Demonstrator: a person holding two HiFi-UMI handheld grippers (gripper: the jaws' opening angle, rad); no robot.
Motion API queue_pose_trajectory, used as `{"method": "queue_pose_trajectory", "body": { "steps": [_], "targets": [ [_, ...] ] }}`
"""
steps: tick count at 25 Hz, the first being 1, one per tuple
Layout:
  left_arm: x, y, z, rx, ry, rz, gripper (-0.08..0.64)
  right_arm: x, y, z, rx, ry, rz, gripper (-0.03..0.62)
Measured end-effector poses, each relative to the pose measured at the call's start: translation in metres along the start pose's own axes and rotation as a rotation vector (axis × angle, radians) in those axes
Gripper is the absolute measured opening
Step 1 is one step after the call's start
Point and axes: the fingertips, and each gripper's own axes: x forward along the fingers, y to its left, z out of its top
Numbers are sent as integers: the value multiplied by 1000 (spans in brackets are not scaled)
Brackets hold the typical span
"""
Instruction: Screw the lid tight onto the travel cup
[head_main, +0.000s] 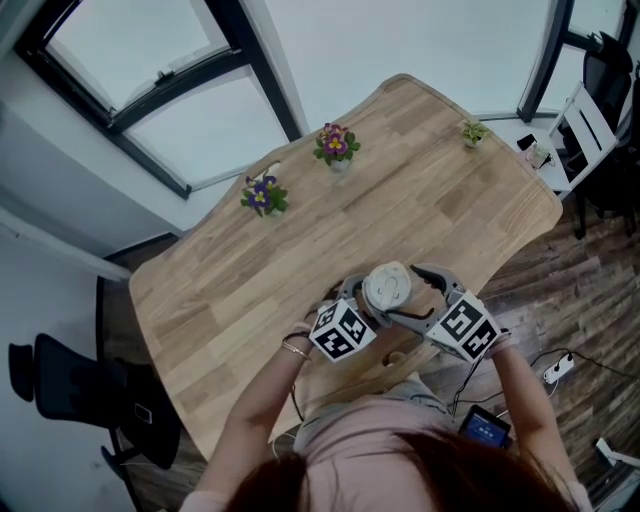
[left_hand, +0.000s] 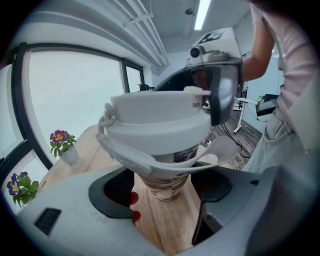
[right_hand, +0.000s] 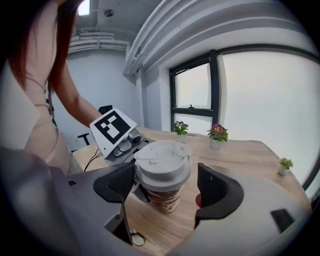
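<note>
Flanking travel cup (head_main: 388, 290): left tool (left_hand: 164, 190), right tool (right_hand: 166, 187), jaws apart.

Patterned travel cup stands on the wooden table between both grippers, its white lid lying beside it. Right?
No: the white lid sits on top of the patterned travel cup, as the right gripper view shows. The rest holds.

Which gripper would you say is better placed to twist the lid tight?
Right gripper: its open jaws flank the lid, while the left gripper sits lower, around the body of the travel cup.
</note>
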Motion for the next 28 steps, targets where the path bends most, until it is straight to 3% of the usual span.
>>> {"method": "queue_pose_trajectory", "body": {
  "steps": [3, 5, 10, 13, 17, 23, 26, 28],
  "targets": [
    [0, 0, 0, -5, 0, 1, 347, 3, 0, 4, -50, 11, 49, 353],
    [1, 2, 0, -21, 0, 17, 347, 5, 0, 6, -51, -9, 17, 353],
    [2, 6, 1, -69, -8, 75, 347, 4, -3, 7, 73, -113, -252, 353],
    [2, 7, 1, -72, -12, 79, 347, 4, -3, 6, 136, -146, -321, 353],
    [3, 6, 1, -50, -16, 47, 347, 2, 1, 5, 148, -114, -186, 354],
    [4, 3, 2, 1, -2, -5, 347, 0, -7, 5, -10, -10, -7, 354],
    [4, 4, 3, -10, 3, 2, 347, 2, -6, 9, -26, -19, -1, 353],
    [4, 5, 3, -27, 0, 20, 347, 2, -6, 10, 15, -62, -70, 353]
  ]
}}
